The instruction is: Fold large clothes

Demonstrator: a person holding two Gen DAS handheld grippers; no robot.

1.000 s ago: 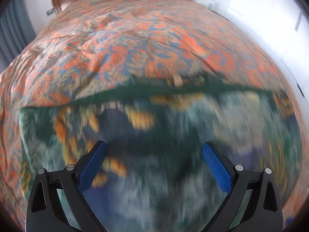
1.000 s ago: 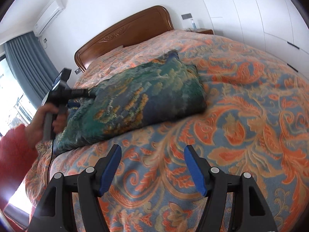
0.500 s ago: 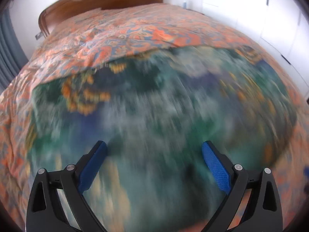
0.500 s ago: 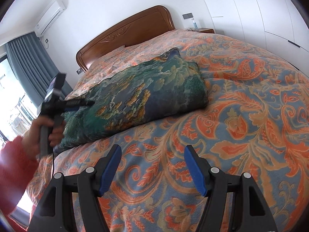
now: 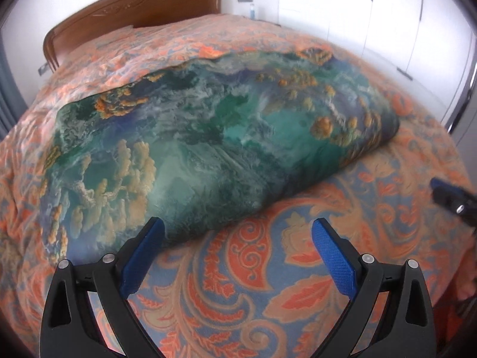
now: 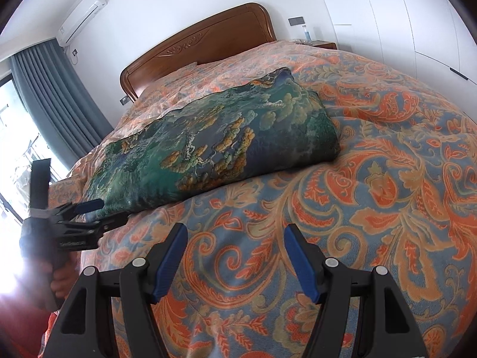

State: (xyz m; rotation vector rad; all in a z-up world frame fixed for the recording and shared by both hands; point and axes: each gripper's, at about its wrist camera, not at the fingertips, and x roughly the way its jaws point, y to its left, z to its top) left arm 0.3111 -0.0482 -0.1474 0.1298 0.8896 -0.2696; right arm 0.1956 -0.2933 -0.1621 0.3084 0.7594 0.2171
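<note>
While folded garment (image 5: pixel 208 137) on bedspread (image 5: pixel 372 197), both grippers' jaws wide, empty, beside its near edge.

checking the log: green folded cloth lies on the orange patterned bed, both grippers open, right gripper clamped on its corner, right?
Not quite: the right gripper holds nothing. It hangs open over the bedspread, apart from the folded green cloth, as the right wrist view shows. The left gripper is open too.

The folded garment (image 5: pixel 208 137) is smooth cloth with a faint sheen — green-blue print. The bedspread (image 5: pixel 298 268) looks thicker, a matt woven cloth with raised pattern. The headboard (image 6: pixel 202 41), at twelve o'clock, is glossy carved wood. Each hand-held gripper (image 5: pixel 237 253) (image 6: pixel 235 259) — matt black plastic, textured blue pads (image 5: pixel 334 256).
</note>
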